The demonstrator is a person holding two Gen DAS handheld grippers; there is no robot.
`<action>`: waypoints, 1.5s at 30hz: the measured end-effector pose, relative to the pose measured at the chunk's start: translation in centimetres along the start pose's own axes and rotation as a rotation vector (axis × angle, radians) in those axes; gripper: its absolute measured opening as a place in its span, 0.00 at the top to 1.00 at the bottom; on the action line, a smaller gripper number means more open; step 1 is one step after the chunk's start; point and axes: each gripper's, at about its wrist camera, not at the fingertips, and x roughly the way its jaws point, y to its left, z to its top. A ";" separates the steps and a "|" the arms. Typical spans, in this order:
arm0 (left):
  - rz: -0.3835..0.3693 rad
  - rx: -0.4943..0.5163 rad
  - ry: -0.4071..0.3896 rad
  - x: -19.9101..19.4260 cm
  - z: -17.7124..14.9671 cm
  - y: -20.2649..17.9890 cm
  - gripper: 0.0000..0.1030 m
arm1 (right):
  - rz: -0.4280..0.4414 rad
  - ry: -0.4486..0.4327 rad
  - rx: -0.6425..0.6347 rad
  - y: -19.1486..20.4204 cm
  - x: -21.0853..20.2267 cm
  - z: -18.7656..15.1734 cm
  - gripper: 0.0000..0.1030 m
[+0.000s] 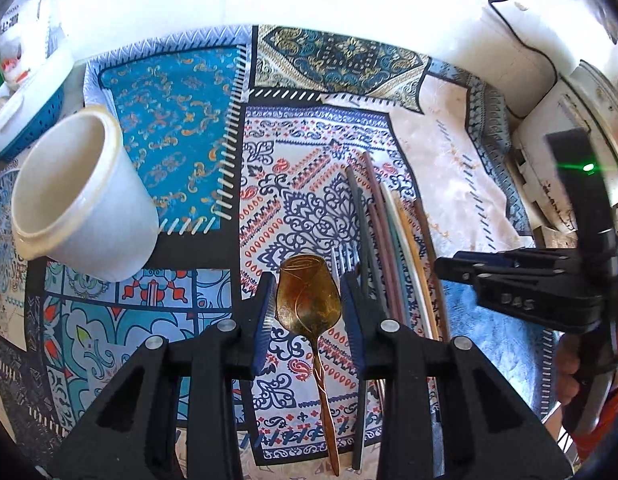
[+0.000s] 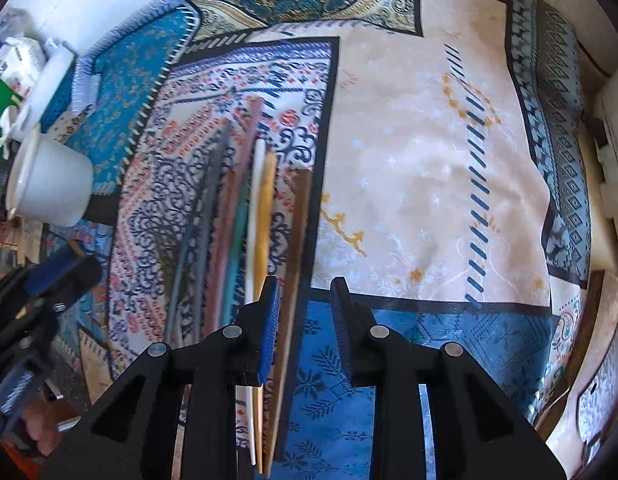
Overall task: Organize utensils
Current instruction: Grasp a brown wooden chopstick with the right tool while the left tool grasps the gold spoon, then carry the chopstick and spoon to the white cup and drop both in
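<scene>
Spoon [image 1: 309, 296] is pinched by left gripper [image 1: 309, 312]; chopsticks [image 2: 245, 216] remain mid-cloth [image 2: 409, 160], cup [image 1: 69, 188] empty; right gripper [image 2: 305, 320] spread.

Domestic dining or kitchen setting: a table under a patchwork-print cloth [image 1: 181, 128] bears a white cup [image 1: 81, 196], a brass spoon [image 1: 309, 304], a fork [image 1: 345, 258] and coloured chopsticks [image 2: 245, 208], with a blue basket [image 1: 37, 120] of packets beside.

Tarnished gold spoon [image 1: 309, 300] bowl-up, fork [image 1: 345, 258] beside, coloured chopsticks [image 1: 393, 240] bundled alongside
</scene>
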 end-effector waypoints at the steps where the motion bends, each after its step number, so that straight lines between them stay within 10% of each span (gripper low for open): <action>1: -0.005 0.002 -0.002 -0.2 0.1 0.0 0.69 | -0.003 -0.002 0.005 0.0 0.2 0.0 0.78; 11: -0.010 0.029 -0.021 -0.8 0.4 -0.5 0.69 | -0.143 -0.067 -0.105 3.8 1.4 0.3 0.85; 19: -0.016 0.051 -0.047 -2.1 0.6 -0.6 0.69 | -0.093 -0.065 -0.041 3.3 1.3 1.3 0.93; 45: -0.076 0.152 -0.224 -11.0 1.1 -2.5 0.69 | -0.039 -0.454 0.086 3.2 -13.7 -3.0 0.94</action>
